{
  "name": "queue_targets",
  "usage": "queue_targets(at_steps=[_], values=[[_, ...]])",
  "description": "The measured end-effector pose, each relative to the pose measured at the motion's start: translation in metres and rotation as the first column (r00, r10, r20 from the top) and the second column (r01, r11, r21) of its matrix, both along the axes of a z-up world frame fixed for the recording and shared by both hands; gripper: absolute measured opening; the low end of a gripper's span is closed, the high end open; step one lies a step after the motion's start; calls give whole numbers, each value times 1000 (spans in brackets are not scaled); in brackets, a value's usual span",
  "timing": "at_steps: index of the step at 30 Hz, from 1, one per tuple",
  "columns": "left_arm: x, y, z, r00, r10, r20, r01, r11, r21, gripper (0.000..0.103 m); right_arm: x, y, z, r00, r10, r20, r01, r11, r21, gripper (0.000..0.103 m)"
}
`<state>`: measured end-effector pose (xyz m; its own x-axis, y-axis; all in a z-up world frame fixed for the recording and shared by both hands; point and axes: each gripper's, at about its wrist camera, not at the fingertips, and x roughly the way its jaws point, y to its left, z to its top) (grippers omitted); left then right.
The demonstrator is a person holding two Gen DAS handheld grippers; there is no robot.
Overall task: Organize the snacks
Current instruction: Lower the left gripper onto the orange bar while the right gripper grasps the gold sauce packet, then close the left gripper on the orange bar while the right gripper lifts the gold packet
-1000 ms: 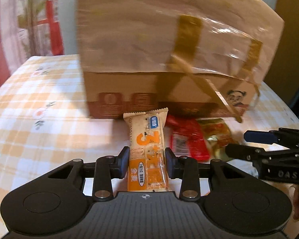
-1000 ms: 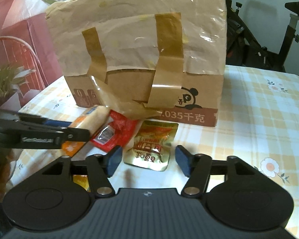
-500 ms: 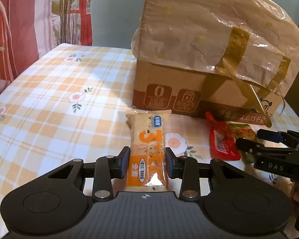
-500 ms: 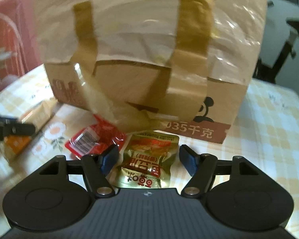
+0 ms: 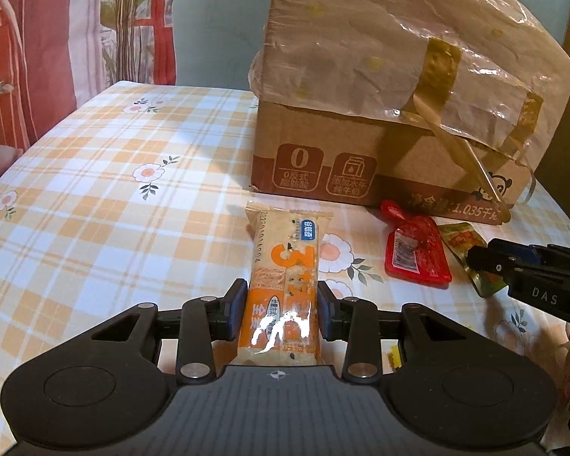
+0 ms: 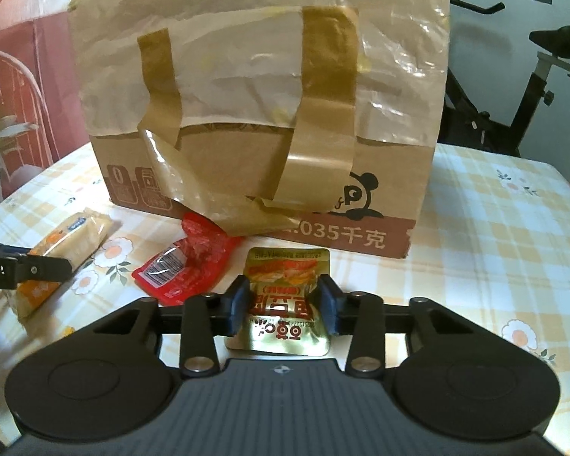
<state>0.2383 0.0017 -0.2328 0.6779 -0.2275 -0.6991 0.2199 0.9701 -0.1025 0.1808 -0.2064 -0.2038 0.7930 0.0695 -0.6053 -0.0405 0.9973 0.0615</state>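
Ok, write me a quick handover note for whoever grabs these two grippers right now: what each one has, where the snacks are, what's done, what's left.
Left gripper: shut on the orange cracker pack, whose far end points at the taped cardboard box.
Right gripper: fingers have just closed on the gold foil snack pouch, in front of the box.
Red sachet: loose on the checked tablecloth, between the two held snacks, untouched.
Done: both grasps.
Left: place both held snacks, probably collect the red sachet next. No destination is visible.
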Motion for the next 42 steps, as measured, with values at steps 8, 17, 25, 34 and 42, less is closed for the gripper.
queue_targets(at_steps=[8,17,25,34,42], values=[[-2,-1,-1,1000,-6,9,6,1000,14,40,0,1,-1,1000,13,0,-13,1000,6,34],[-5,-2,-1,999,-24,24,23,999,36,40,-1,1,-1,1000,-1,5,1,1000,19,37],[-5,-2,-2,999,-28,28,27,999,38,42,2,-1,-1,1000,-10,-13,11,1000,20,47],[-5,-2,-2,999,-29,29,28,999,36,42,7,12,-4,999,15,-33,-17,998,-58,60],[-5,-2,-2,999,-30,29,28,999,36,42,8,9,-6,999,-22,-39,20,998,-58,69]])
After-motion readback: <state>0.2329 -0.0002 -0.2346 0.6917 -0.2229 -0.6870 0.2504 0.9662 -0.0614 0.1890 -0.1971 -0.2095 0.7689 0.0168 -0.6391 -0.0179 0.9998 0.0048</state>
